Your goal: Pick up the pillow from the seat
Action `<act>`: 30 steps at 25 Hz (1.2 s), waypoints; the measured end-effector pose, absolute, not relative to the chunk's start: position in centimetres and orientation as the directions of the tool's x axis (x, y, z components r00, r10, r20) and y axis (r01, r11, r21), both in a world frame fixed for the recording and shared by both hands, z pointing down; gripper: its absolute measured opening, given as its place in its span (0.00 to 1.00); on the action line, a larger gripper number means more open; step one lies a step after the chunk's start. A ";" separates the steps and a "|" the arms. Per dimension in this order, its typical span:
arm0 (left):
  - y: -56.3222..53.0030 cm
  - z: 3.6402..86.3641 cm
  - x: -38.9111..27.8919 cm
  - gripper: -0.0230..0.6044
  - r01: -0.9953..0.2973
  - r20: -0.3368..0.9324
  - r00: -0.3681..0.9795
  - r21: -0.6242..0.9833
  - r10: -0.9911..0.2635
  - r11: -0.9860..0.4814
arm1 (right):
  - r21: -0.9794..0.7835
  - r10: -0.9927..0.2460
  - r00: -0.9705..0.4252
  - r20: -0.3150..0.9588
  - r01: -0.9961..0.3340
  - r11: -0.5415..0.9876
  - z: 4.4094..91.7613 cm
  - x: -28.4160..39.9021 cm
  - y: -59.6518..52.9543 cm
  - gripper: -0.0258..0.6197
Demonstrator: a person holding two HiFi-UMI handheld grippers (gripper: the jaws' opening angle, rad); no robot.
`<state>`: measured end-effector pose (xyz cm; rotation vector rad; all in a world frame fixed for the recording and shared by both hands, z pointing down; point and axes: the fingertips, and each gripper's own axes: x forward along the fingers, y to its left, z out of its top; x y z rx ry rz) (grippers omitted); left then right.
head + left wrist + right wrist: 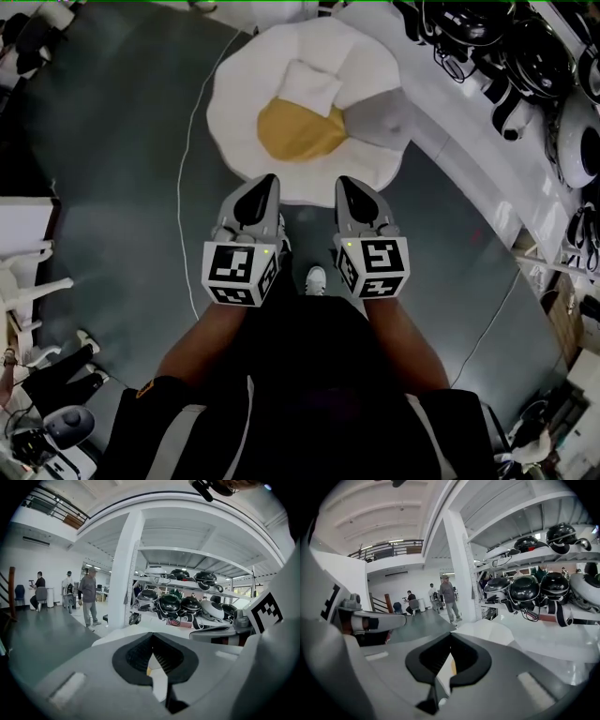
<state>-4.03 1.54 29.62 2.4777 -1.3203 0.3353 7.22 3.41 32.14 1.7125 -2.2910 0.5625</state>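
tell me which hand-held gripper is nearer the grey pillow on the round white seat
Right. The right hand-held gripper is just short of the soft grey pillow; the left hand-held gripper is farther, off to its left.

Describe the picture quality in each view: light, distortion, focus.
Head view: dim, the floor nearly featureless, only the white seat bright. Left gripper view: strong fisheye, black corners, ceiling beam bowed, left gripper soft up close. Right gripper view: same bowing, helmets sharp, counter glaring white.
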 end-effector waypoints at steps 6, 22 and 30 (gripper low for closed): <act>-5.7 32.0 -5.2 0.04 -0.815 0.383 0.572 0.161 -0.725 -0.557 | -0.179 -0.864 -0.234 0.446 -0.969 0.169 34.3 6.8 -3.3 0.04; -19.1 37.7 -6.7 0.04 -0.797 0.424 0.594 0.193 -0.684 -0.572 | -0.158 -0.841 -0.133 0.525 -0.986 0.058 39.6 6.0 -15.9 0.04; -23.7 41.2 -3.9 0.04 -0.809 0.446 0.575 0.187 -0.686 -0.557 | -0.166 -0.823 -0.138 0.550 -0.985 0.054 43.5 8.3 -20.4 0.04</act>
